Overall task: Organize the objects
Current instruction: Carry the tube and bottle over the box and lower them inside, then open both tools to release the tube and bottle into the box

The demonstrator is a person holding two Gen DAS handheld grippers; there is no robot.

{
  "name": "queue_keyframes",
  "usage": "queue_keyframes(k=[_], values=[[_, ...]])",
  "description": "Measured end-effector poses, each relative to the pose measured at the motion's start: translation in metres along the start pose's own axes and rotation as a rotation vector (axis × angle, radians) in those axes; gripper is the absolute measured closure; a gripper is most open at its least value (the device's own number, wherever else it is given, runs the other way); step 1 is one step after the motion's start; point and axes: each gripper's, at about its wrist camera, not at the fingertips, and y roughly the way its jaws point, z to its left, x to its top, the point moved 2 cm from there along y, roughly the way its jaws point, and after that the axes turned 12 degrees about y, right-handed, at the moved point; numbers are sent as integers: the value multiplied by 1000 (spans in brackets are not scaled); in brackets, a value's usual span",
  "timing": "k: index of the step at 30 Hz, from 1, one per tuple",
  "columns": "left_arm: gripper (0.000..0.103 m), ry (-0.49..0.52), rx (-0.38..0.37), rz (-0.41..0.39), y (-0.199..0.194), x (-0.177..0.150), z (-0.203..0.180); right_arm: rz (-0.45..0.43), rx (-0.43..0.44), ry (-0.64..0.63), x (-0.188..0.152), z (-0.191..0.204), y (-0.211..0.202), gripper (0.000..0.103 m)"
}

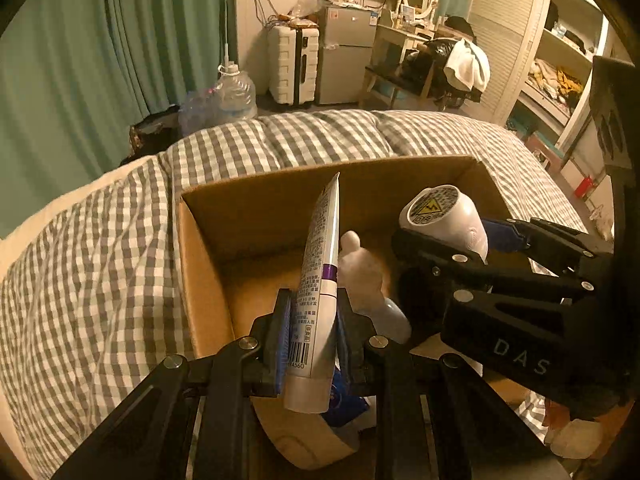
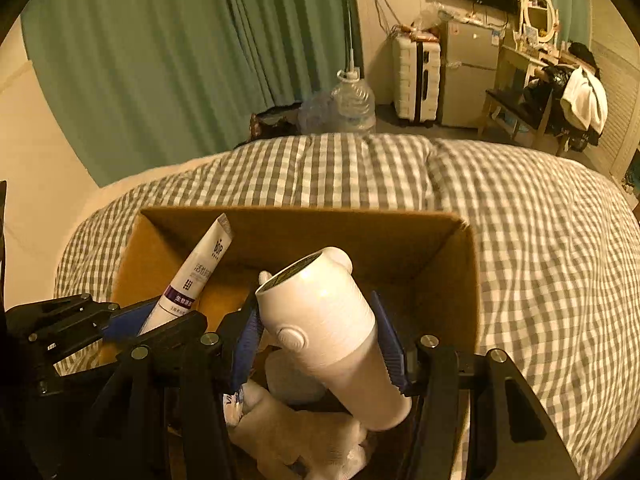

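An open cardboard box (image 1: 208, 264) (image 2: 460, 280) sits on a checked duvet. My left gripper (image 1: 310, 320) is shut on a white tube with a purple band (image 1: 320, 264) and holds it upright over the box; the tube also shows in the right wrist view (image 2: 196, 276). My right gripper (image 2: 316, 340) is shut on a white cylindrical device (image 2: 324, 316) with a round button, tilted over the box; it also shows in the left wrist view (image 1: 444, 216). A white plush toy (image 1: 358, 268) (image 2: 304, 440) and a blue pack (image 1: 344, 404) lie inside the box.
The checked duvet (image 1: 100, 280) (image 2: 540, 260) surrounds the box. Beyond the bed stand a water jug (image 1: 236, 92), a white suitcase (image 1: 292, 64), a small fridge (image 1: 348, 56) and a chair with clothes (image 1: 452, 68). Green curtains hang at the left.
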Motion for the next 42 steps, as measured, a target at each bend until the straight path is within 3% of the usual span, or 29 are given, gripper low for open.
queue_keyframes(k=[8, 12, 15, 17, 19, 21, 26, 31, 38, 42], values=[[83, 42, 32, -32, 1, -6, -7, 15, 33, 29, -2, -3, 9, 51], [81, 22, 5, -31, -3, -7, -8, -9, 60, 33, 2, -2, -3, 50], [79, 7, 11, -33, -9, -8, -4, -33, 56, 29, 5, 1, -16, 43], [73, 1, 1, -35, -17, -7, -4, -49, 57, 33, 8, 0, -26, 40], [55, 1, -9, -49, -28, -6, -5, -52, 63, 37, 9, 1, -35, 39], [47, -3, -6, -68, -43, -3, -6, -62, 55, 34, 11, 0, -47, 37], [36, -7, 21, -99, -80, 7, -12, -123, 43, 39, 18, -5, -86, 28], [14, -30, 56, -158, -124, 13, -18, -198, 28, 39, 21, -11, -138, 23], [7, -37, 136, -253, -186, 19, -30, -301, 32, 42, 19, -12, -210, 21], [3, -13, 200, -334, -227, 16, -40, -341, 28, 37, 14, -12, -243, 14]])
